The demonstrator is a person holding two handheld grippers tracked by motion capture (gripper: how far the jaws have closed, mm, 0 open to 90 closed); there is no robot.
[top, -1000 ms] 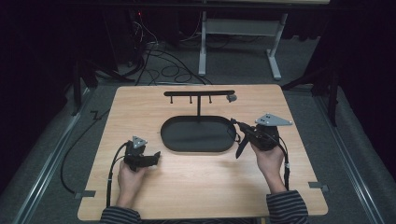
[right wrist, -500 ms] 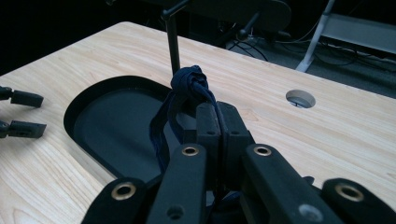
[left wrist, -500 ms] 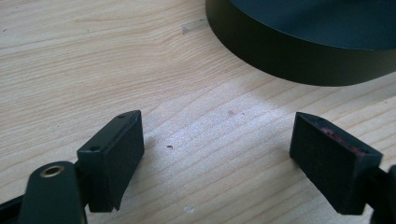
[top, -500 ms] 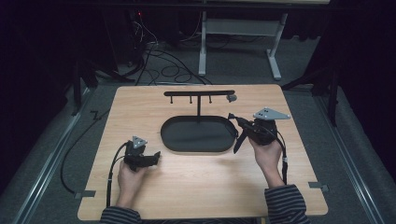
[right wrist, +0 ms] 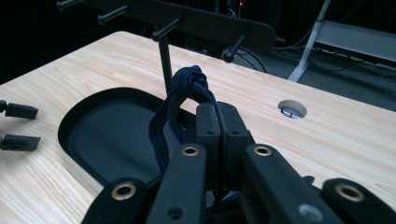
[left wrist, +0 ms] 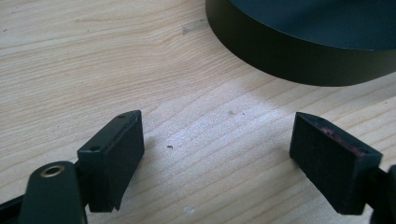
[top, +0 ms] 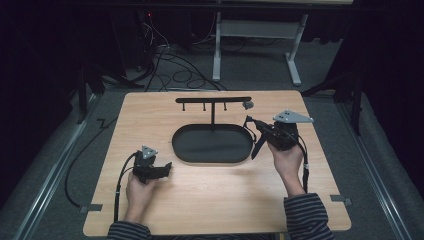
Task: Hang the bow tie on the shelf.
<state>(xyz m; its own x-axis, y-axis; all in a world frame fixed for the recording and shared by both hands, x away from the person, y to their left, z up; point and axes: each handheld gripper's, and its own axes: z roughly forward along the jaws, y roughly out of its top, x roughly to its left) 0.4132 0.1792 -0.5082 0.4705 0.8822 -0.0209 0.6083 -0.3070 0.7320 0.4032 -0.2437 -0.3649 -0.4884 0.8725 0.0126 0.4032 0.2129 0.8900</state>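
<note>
Leftmost on the pale wooden desk (top: 210,190), the left gripper (top: 162,169) rests low over the boards in the person's left hand (top: 139,190), well short of the tray. Its two black fingers (left wrist: 114,154) are spread wide with nothing between them, just bare wood grain, and in the left gripper view the tray's dark wall curves past just ahead of them.

Next, at the middle of the desk, sits the black oval metal tray (top: 182,150), with a black T-shaped hanger stand (top: 213,100) rising from its far edge; short pegs hang along the stand's crossbar.

Further right, the right gripper (top: 249,121) is held by the person's right hand (top: 287,160) above the tray's right end, a grey three-cornered plate on top of it. Its fingers (right wrist: 208,128) are pressed together, pinching a dark blue knotted cord loop (right wrist: 189,81). The knot stands just above the fingertips, and the rest of the loop hangs down on their left side over the tray's right end, below the stand's crossbar and near its upright post.
</note>
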